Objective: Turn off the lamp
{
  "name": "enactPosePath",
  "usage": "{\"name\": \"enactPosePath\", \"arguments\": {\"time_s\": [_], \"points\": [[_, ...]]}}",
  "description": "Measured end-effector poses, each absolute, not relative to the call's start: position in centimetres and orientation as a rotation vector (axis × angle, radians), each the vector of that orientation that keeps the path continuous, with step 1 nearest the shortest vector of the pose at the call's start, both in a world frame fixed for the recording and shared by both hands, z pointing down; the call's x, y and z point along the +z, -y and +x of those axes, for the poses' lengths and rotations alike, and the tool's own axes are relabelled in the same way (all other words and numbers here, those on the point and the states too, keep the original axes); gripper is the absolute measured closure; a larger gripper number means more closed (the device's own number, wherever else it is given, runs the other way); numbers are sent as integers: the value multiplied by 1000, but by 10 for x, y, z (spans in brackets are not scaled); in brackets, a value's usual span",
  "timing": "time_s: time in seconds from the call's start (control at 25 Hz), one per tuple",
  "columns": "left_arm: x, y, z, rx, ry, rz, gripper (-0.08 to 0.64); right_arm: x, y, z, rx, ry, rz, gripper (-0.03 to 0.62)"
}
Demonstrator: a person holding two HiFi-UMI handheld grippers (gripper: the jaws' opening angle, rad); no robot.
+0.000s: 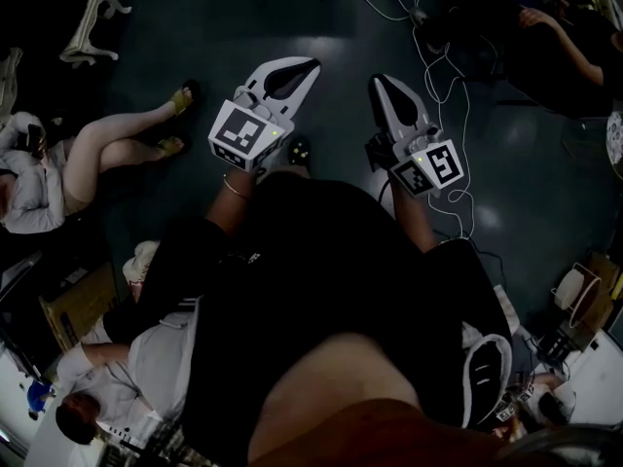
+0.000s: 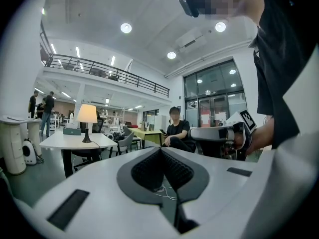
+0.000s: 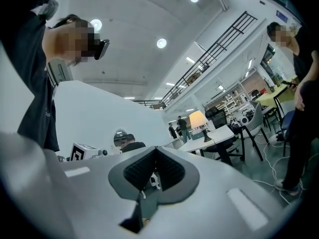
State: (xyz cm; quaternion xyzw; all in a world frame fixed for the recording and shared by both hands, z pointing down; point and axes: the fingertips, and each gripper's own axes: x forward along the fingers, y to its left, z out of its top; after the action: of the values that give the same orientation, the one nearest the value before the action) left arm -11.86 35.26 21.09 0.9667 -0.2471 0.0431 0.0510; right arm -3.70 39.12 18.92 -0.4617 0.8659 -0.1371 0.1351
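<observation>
Currently at approach stage. Left hand-held gripper (image 1: 302, 66) and right hand-held gripper (image 1: 382, 84): jaws together, nothing between them. Lamp (image 2: 87, 114) is lit, standing on a white surface (image 2: 60, 142), well apart from both. Next move likely requires closing in and locating its switch, not discernible.

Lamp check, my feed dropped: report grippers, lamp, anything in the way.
Left gripper, right gripper: jaws shut, empty. Lamp lit, on white table, far from both. Chair beside table.

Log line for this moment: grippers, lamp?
left gripper: shut, empty | right gripper: shut, empty | lamp: lit, on white table, not reached
</observation>
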Motion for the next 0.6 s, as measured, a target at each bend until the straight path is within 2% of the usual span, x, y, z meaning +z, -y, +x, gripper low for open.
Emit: {"name": "enactPosePath", "arguments": {"time_s": [0.6], "points": [[218,-297,-141,102,692,2922,552,191,-339,-51,-411,-2464,-1462,592]]}}
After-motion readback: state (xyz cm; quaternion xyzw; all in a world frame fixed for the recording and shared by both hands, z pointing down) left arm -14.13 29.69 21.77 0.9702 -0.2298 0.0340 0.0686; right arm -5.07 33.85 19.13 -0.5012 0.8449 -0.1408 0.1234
